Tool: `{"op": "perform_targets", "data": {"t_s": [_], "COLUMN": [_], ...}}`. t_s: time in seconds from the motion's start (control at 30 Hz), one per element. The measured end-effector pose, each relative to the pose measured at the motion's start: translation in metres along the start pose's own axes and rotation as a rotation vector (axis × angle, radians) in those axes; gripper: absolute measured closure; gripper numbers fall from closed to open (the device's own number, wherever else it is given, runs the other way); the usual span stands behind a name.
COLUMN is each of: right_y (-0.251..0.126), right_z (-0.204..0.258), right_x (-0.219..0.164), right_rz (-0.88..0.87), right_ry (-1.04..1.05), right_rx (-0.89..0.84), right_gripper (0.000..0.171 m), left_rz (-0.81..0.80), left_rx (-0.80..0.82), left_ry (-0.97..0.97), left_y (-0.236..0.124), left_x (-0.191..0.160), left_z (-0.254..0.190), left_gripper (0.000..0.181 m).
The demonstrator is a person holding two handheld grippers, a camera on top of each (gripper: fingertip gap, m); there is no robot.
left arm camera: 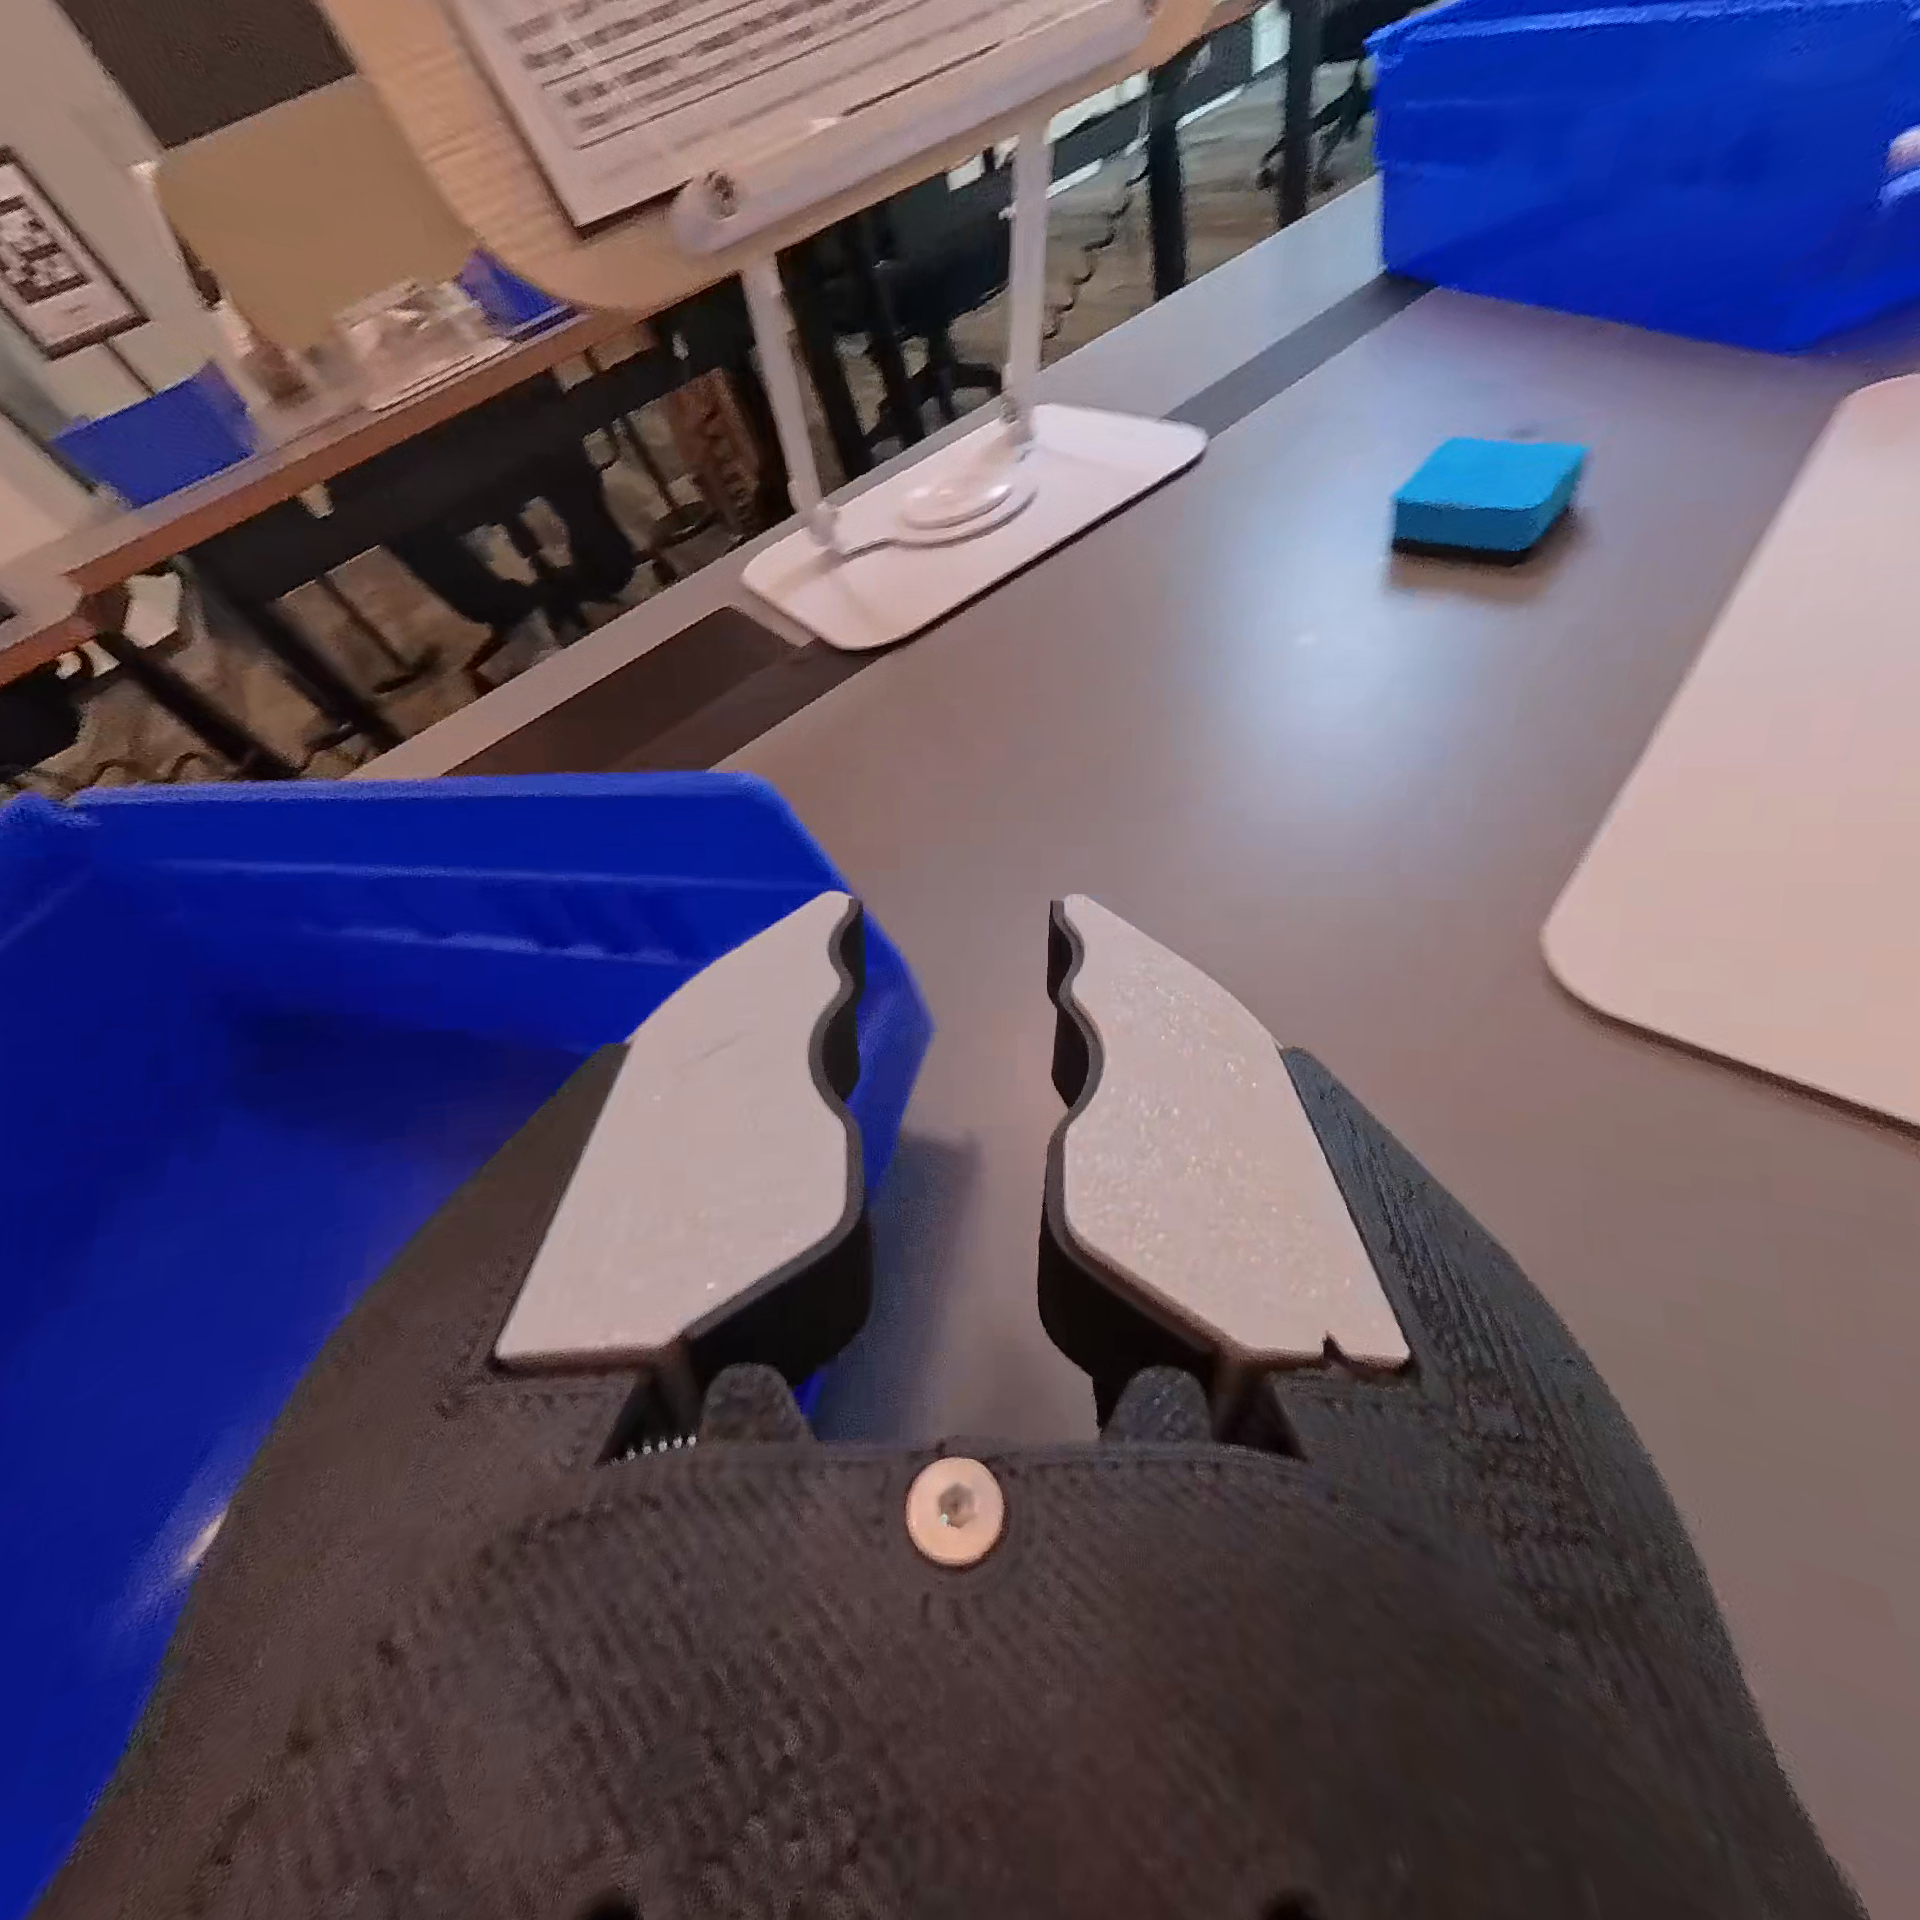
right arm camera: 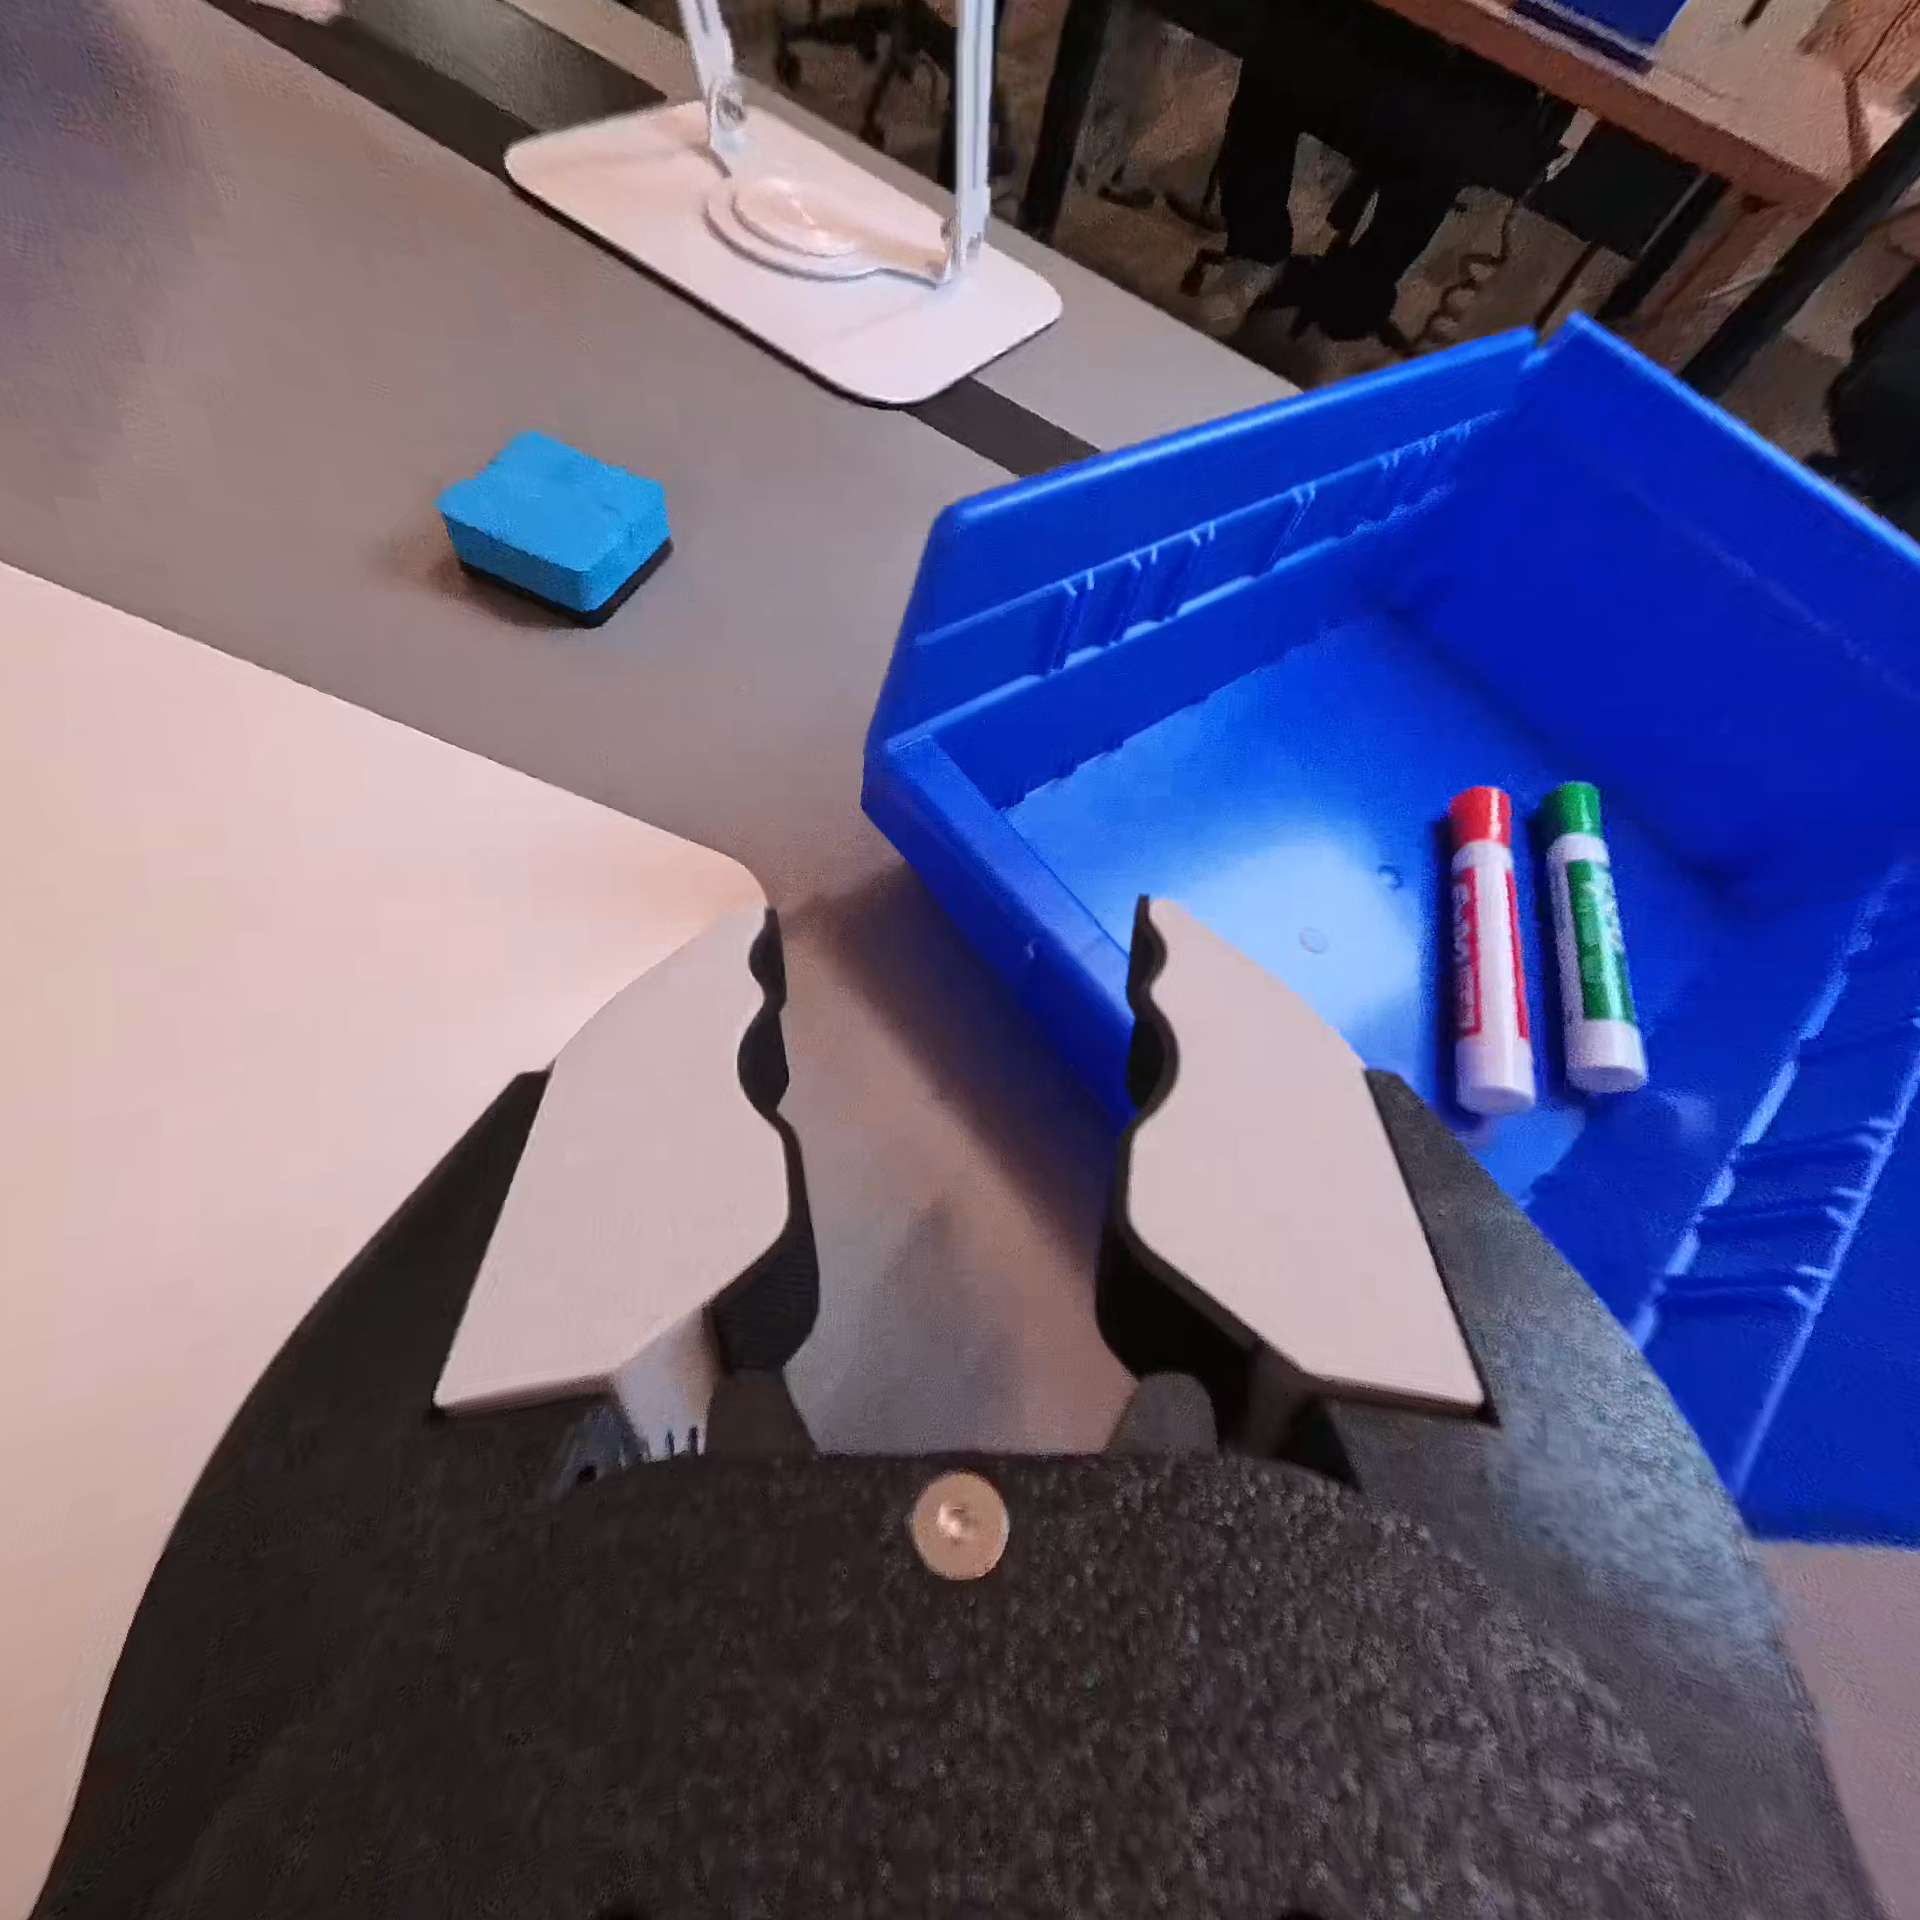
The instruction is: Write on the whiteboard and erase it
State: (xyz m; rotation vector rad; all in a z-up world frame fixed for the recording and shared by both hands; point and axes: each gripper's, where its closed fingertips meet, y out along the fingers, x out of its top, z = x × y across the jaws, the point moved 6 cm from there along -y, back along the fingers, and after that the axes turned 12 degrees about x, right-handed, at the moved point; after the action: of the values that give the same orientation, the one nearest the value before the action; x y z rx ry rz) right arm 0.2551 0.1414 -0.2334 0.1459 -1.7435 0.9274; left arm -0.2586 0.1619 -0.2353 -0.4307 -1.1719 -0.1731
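The black left gripper (left arm camera: 954, 914) and right gripper (right arm camera: 956, 914) hover with jaws apart, empty, above a dark matte table (left arm camera: 1195, 831). The white rounded whiteboard (right arm camera: 260, 883) lies flat; the blue foam eraser (right arm camera: 556, 525) sits beyond it. A red marker (right arm camera: 1488, 951) and green marker (right arm camera: 1588, 940) lie in a blue plastic bin (right arm camera: 1195, 488). Wooden desks (left arm camera: 312, 447) stand behind.

The left gripper (left arm camera: 954, 914) hangs above the dark table (left arm camera: 1195, 831) with its jaws parted and nothing between them; its left finger overlaps the rim of a blue bin (left arm camera: 364, 987) lying close at the left; a white whiteboard (left arm camera: 1766, 779) lies flat at the right edge; beyond it a blue eraser (left arm camera: 1488, 502) with a black underside sits alone on the table; a white stand (left arm camera: 977, 520) carrying a printed sheet rises at the far edge; a second blue bin (left arm camera: 1631, 166) fills the upper right corner.
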Motion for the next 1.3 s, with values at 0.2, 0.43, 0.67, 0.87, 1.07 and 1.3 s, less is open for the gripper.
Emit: {"op": "perform_targets", "data": {"t_s": [0.2,0.43,0.67,0.87,1.07,1.3], "right_y": [0.005,0.017,0.01,0.001,0.017,0.023], "right_z": [-0.005,-0.018,-0.021,-0.03,-0.058,-0.047], "right_x": [-0.011,-0.026,-0.024,-0.02,-0.04,-0.042], "right_rz": [0.029,0.174,0.311,0.436,0.708,0.74], "right_ry": [-0.061,-0.096,-0.209,-0.284,-0.413,-0.597], "right_rx": [-0.063,-0.127,-0.246,-0.25,-0.131,-0.108], "right_gripper": [0.109,0.111,0.118,0.117,0.121,0.141], "left_rz": [0.139,0.285,0.448,0.546,0.589,0.572], "left_rx": [0.112,0.151,0.179,0.18,0.145,0.14], "left_ry": [0.141,0.262,0.372,0.464,0.473,0.558], "left_y": [0.003,0.002,-0.004,0.001,0.008,0.002], "left_x": [-0.018,-0.032,-0.05,-0.061,-0.062,-0.059], "left_z": [0.018,0.024,0.036,0.041,0.04,0.037], "left_gripper": [0.143,0.134,0.129,0.13,0.145,0.148]}}
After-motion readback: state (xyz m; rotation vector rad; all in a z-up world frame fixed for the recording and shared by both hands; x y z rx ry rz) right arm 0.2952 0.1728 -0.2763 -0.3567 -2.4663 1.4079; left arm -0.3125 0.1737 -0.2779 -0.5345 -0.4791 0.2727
